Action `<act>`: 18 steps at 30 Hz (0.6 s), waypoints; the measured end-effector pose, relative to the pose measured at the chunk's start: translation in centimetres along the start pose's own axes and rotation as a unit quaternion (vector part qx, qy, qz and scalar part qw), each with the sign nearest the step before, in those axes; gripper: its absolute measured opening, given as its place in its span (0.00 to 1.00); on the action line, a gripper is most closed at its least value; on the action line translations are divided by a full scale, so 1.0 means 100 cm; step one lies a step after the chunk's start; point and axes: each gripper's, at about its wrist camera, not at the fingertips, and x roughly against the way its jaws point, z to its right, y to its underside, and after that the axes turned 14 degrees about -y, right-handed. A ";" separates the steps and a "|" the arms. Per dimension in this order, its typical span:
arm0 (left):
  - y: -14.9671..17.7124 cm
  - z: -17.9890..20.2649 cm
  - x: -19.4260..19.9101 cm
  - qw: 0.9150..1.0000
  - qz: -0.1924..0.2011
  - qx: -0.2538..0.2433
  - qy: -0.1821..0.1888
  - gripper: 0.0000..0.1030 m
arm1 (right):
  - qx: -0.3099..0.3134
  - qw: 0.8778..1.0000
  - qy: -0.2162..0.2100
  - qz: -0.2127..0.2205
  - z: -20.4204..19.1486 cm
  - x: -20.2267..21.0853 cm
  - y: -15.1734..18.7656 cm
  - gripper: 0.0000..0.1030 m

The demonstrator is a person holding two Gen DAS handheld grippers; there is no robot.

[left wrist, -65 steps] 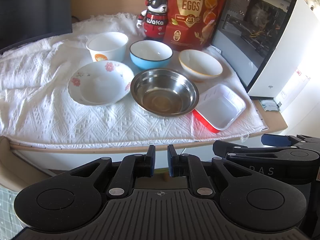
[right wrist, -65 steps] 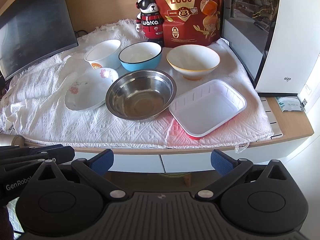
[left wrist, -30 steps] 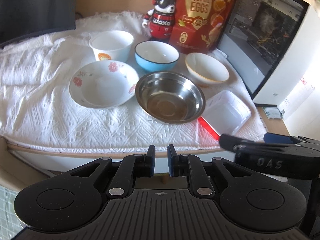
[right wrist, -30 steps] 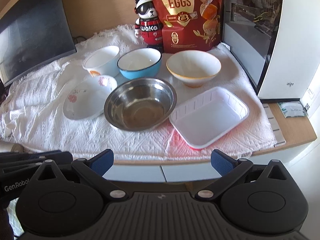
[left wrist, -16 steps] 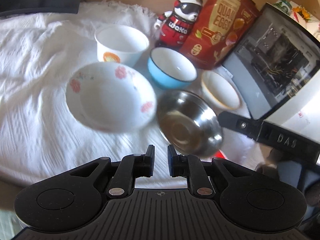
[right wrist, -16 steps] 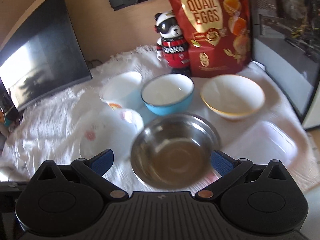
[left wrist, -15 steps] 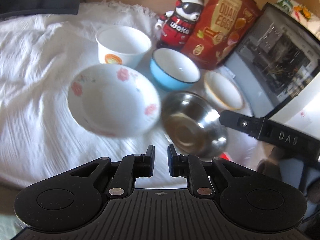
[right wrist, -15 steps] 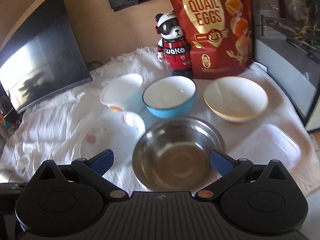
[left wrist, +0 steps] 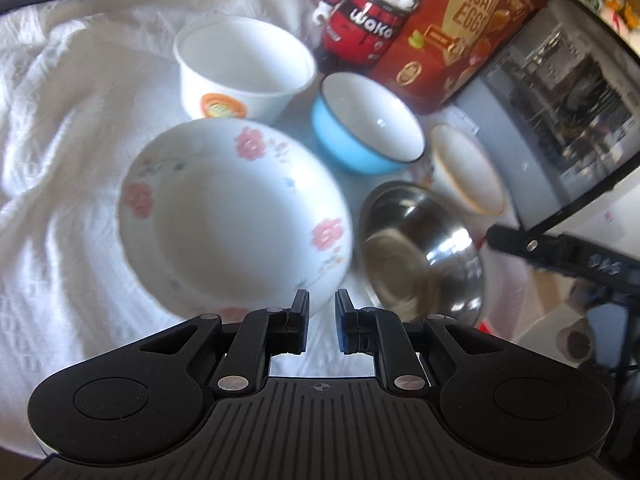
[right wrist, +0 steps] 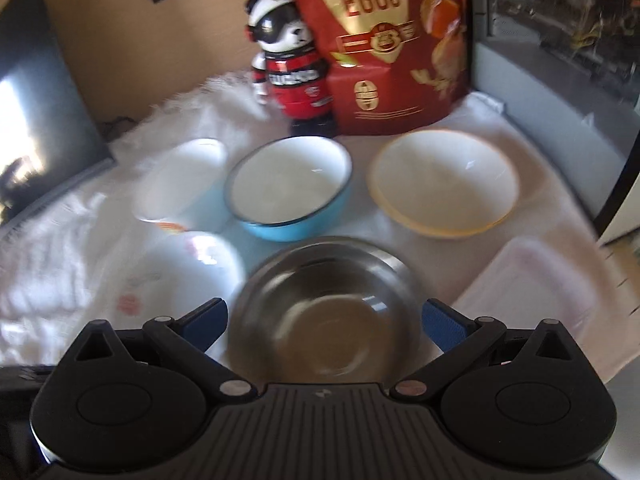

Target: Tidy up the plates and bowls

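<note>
A white cloth (left wrist: 68,184) carries the dishes. A flowered white bowl (left wrist: 232,216) lies just ahead of my left gripper (left wrist: 322,300), which is shut with nothing between its fingers. To its right sits a steel bowl (left wrist: 416,256) (right wrist: 324,312). My right gripper (right wrist: 324,320) stands open, its blue pads on either side of the steel bowl's near part, above it. Behind are a white cup-shaped bowl (left wrist: 244,68) (right wrist: 180,184), a blue bowl (left wrist: 368,124) (right wrist: 288,188) and a cream bowl with an orange rim (left wrist: 468,172) (right wrist: 442,180). A white tray with a red underside (right wrist: 528,284) lies at the right.
A panda figure (right wrist: 292,64) and a red quail-eggs bag (right wrist: 380,40) stand at the back. A white appliance with a dark glass door (left wrist: 560,100) borders the right side. A dark monitor (right wrist: 36,120) stands at the left. The right gripper's black arm (left wrist: 560,252) crosses the left wrist view.
Both grippers have moved forward and down over the table, so the flowered bowl and the steel bowl loom much larger. The left gripper stayed shut and the right stayed open.
</note>
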 end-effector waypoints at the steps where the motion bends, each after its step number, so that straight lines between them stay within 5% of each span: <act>1: 0.000 0.003 -0.001 1.000 0.005 0.005 -0.003 0.15 | 0.001 1.000 0.000 -0.008 0.006 -0.002 -0.003 0.99; 5: 0.001 0.017 0.004 0.999 0.014 0.030 -0.009 0.15 | 0.019 0.999 -0.011 -0.038 0.031 -0.003 -0.013 0.90; 10: 0.005 0.032 -0.005 0.998 0.012 0.055 -0.014 0.15 | 0.116 0.993 -0.002 -0.019 0.049 0.009 -0.012 0.83; 14: 0.012 0.041 -0.020 0.994 -0.012 0.103 -0.014 0.15 | 0.106 0.991 -0.041 -0.063 0.067 -0.008 -0.009 0.69; 18: 0.009 0.050 -0.025 0.993 -0.001 0.109 -0.044 0.15 | 0.117 0.988 -0.069 -0.074 0.070 -0.026 -0.013 0.67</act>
